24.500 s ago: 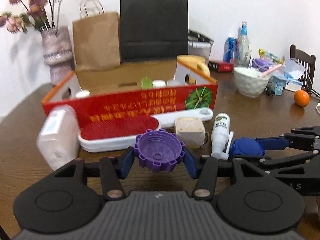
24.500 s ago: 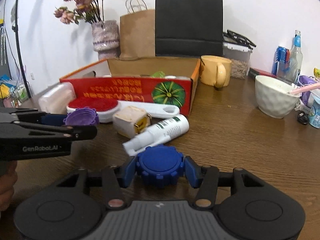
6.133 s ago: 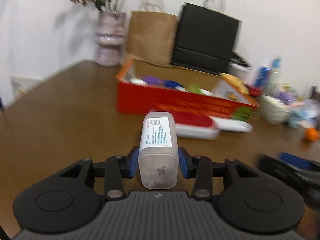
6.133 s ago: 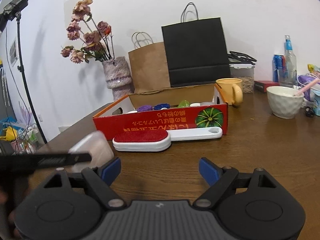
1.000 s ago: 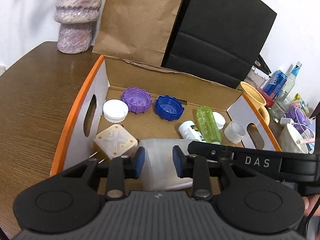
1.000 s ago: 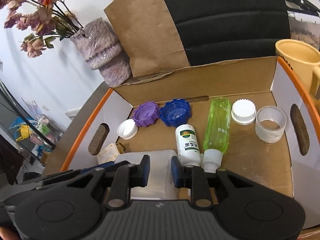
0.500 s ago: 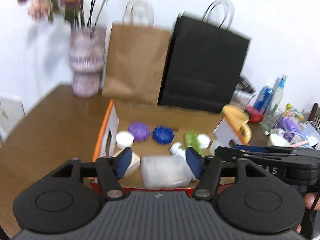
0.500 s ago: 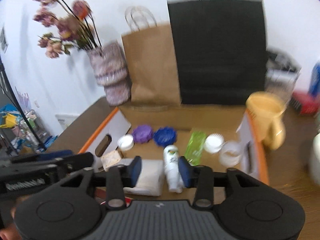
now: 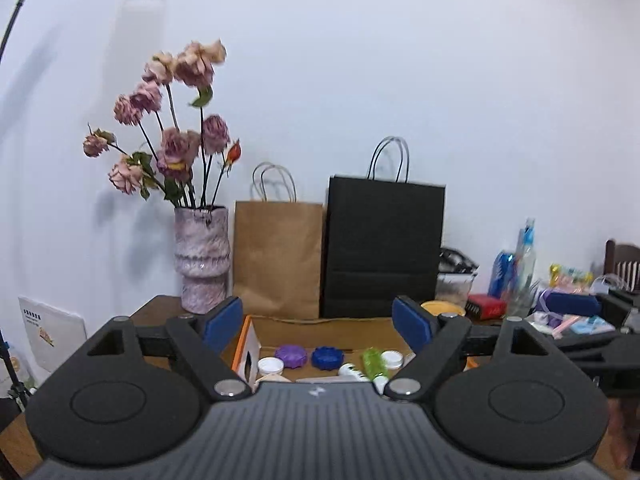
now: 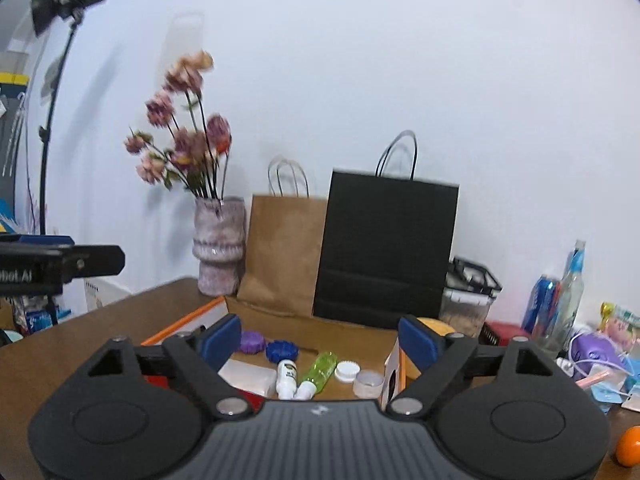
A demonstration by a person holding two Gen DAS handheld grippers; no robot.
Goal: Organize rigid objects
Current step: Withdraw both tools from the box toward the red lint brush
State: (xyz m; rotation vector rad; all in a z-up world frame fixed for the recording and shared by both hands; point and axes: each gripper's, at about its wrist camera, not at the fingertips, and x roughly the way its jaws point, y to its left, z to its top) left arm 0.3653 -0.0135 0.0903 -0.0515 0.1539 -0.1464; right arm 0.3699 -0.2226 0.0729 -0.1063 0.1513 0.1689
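Note:
The red and orange cardboard box (image 9: pixel 248 344) (image 10: pixel 188 324) lies below and ahead of both grippers. In it are a purple cap (image 9: pixel 293 355), a blue cap (image 9: pixel 327 357), a green bottle (image 10: pixel 320 370), a white spray bottle (image 10: pixel 287 378), a white lid (image 10: pixel 347 371), a clear cup (image 10: pixel 369 384) and a translucent container (image 10: pixel 248 376). My left gripper (image 9: pixel 318 324) hangs above the box's near side, its jaws opening with nothing between them. My right gripper (image 10: pixel 320 340) is beside it, also opening and holding nothing.
Behind the box stand a vase of flowers (image 9: pixel 202 258), a brown paper bag (image 9: pixel 278 260) and a black bag (image 9: pixel 384 252). A yellow mug (image 10: pixel 434 326), bottles (image 10: pixel 568 292) and clutter fill the right side. An orange (image 10: pixel 628 446) lies at the near right.
Both grippers have let go of the translucent container, left lying in the box. They have drawn back and up, tilted toward level, and their jaws have spread wide.

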